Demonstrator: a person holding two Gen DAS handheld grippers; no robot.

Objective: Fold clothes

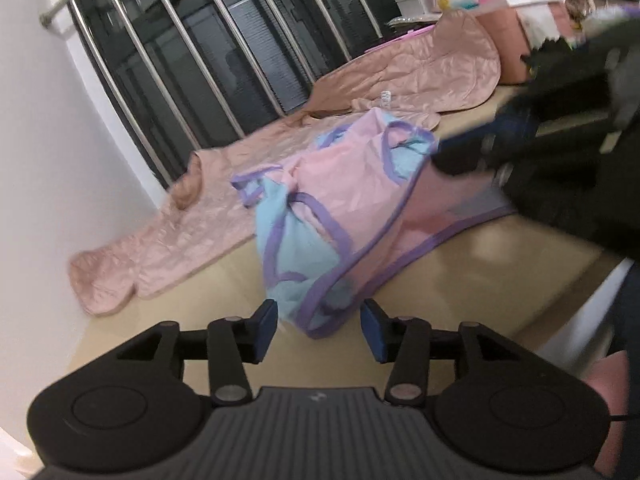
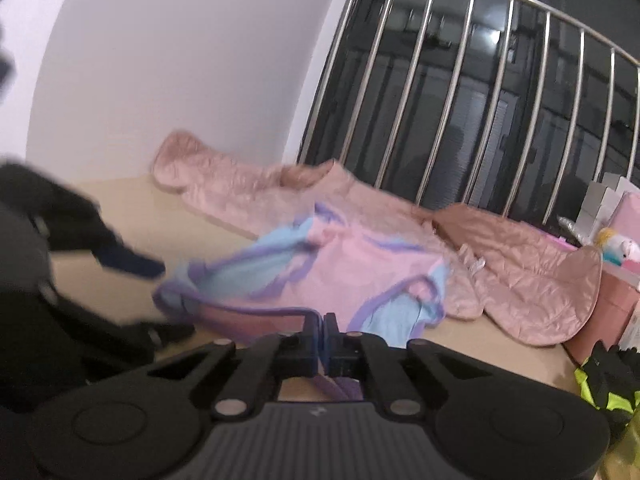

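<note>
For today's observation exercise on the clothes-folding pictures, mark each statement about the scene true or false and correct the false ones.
1. The right gripper is shut on the purple-trimmed hem of the pink and blue garment. True.
2. The left gripper is clamped on the same garment. False: its jaws stand open, with the garment's lower edge just ahead of them.
3. A quilted pink jacket lies spread behind the garment, near the metal railing. True.
4. The garment lies neatly folded into a square. False: it is loose and rumpled.
5. The wall beside the railing is dark green. False: it is pale, whitish.
</note>
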